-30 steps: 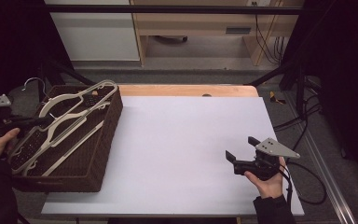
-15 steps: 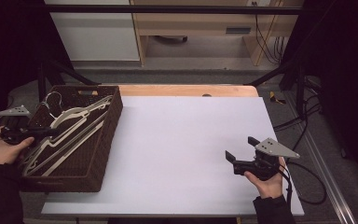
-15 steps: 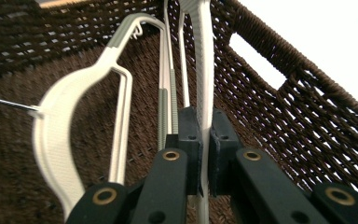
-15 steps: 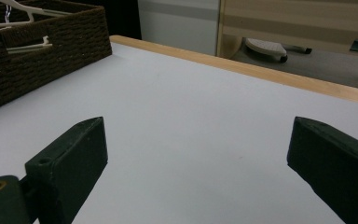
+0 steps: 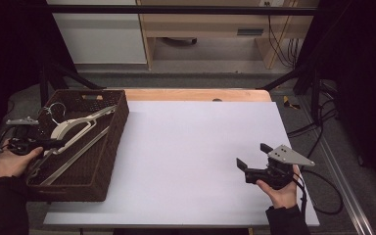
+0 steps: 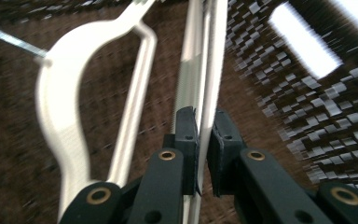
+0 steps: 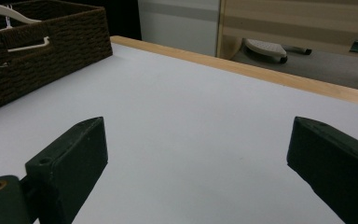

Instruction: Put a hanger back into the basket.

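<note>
Basket (image 5: 108,147): dark brown woven wicker, rectangular, with cut-out handle slots; it sits on the tabletop's 9 o'clock edge in the high view.
Hangers (image 5: 73,128): pale, smooth hangers with metal hooks lie inside the basket, overlapping one another at a slant; how many cannot be told.
Held hanger (image 6: 209,70): its thin flat straight bar runs up between the jaws in the left gripper view, a second pale bar close beside it.
Left tool (image 6: 204,135): black, reaching into the basket from 9 o'clock; its jaws have just been opening slightly, yet the pads remain clamped on the bar of the held hanger.
Obstructions, left: the basket wall and the curved shoulder of a neighbouring hanger (image 6: 60,107) crowd the jaws.
Right tool (image 5: 253,160): black with a grey three-cornered plate, held at 4 o'clock on the tabletop; jaws wide apart, nothing between them.
Tabletop (image 5: 196,147): smooth matte white sheet with a light wood strip along the 12 o'clock edge.
Surroundings: cables (image 5: 318,127) trail at 3 o'clock; a dark metal frame and pale wooden furniture stand beyond 12 o'clock.
</note>
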`<state>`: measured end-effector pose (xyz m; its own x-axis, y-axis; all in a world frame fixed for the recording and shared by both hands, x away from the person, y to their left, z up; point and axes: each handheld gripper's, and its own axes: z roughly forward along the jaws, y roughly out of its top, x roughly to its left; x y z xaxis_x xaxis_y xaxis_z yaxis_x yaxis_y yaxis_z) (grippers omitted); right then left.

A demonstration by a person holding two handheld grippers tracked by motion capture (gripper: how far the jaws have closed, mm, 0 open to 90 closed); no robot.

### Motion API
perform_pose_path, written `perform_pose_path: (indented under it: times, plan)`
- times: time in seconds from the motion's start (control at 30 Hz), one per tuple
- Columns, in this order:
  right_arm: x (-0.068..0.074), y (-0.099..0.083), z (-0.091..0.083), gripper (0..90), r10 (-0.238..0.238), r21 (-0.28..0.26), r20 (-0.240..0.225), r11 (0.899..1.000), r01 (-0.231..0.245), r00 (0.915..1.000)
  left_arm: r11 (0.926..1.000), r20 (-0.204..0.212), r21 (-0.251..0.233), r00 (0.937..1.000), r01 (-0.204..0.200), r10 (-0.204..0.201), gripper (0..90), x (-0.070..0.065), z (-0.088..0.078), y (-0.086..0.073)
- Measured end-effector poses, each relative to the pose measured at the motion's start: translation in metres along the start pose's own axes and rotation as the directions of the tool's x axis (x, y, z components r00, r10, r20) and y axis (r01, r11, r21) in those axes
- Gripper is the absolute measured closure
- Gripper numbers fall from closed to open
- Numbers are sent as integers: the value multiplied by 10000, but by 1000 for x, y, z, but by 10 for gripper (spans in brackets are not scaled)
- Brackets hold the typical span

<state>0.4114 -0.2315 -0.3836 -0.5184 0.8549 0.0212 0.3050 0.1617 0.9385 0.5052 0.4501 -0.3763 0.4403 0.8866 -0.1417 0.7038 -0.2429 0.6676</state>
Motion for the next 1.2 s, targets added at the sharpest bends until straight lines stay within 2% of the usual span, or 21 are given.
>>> perform_pose_path:
  times: [0.13,0.27,0.37,0.4,0.43,0.5,0.6,0.63,0.67,0.73,0.9,0.97,1.03,1.07,1.1,1.2]
  plan:
    - [0,0,0,54,41,-32,19,10000,-41,10000,9996,-384,-264,9992,-67,57,734,3,-5,-4]
    - [1,0,1,54,10,12,6,10000,-10,10000,9986,-1059,-518,9943,104,-159,609,5,-12,-6]
    - [2,0,2,53,-3,10,9,10000,3,10000,9937,-1197,-1091,9920,266,-397,523,7,-21,-7]
    - [2,0,2,53,-3,10,9,10000,3,10000,9937,-1197,-1091,9920,266,-397,505,7,-21,-7]
    - [1,0,1,53,-1,-18,6,10000,1,10000,9890,-1263,-1464,9911,229,-416,479,4,-27,-6]
    - [1,0,1,53,3,-27,16,10000,-3,10000,9827,-1248,-1848,9916,113,-348,425,-1,-32,-5]
    - [1,0,1,53,11,-35,9,10000,-11,10000,9725,-1244,-2312,9922,-275,-15,330,-15,-39,0]
    - [1,0,1,53,14,-25,11,10000,-14,10000,9725,-1244,-2312,9922,-275,-15,298,-15,-39,0]
    - [1,0,1,53,-22,-5,-15,10000,22,10000,9631,-1244,-2639,9920,-531,206,255,-28,-42,4]
    - [1,0,1,53,-26,-17,-19,10000,26,10000,9539,-1178,-2909,9922,-743,414,183,-42,-43,8]
    - [1,0,0,47,-6,-110,-36,9999,6,10000,9220,-630,-3740,9946,-1004,827,95,-78,-44,13]
    - [0,1,-1,44,25,-166,-18,9999,-26,10000,9174,-564,-3821,9937,-1108,966,74,-93,-42,12]
    - [0,0,-1,40,73,-173,-2,9998,-73,10000,9081,-431,-3996,9921,-1253,1179,64,-106,-39,9]
    - [0,0,-1,40,73,-173,-2,9998,-73,10000,9081,-431,-3996,9921,-1253,1179,57,-106,-39,9]
    - [-1,0,-1,36,76,-153,-35,9999,-76,10000,8982,-136,-4204,9907,-1283,1351,51,-118,-35,5]
    - [-1,-1,-2,36,140,-174,-81,9997,-141,9999,8837,201,-4517,9889,-1225,1473,41,-134,-30,-2]
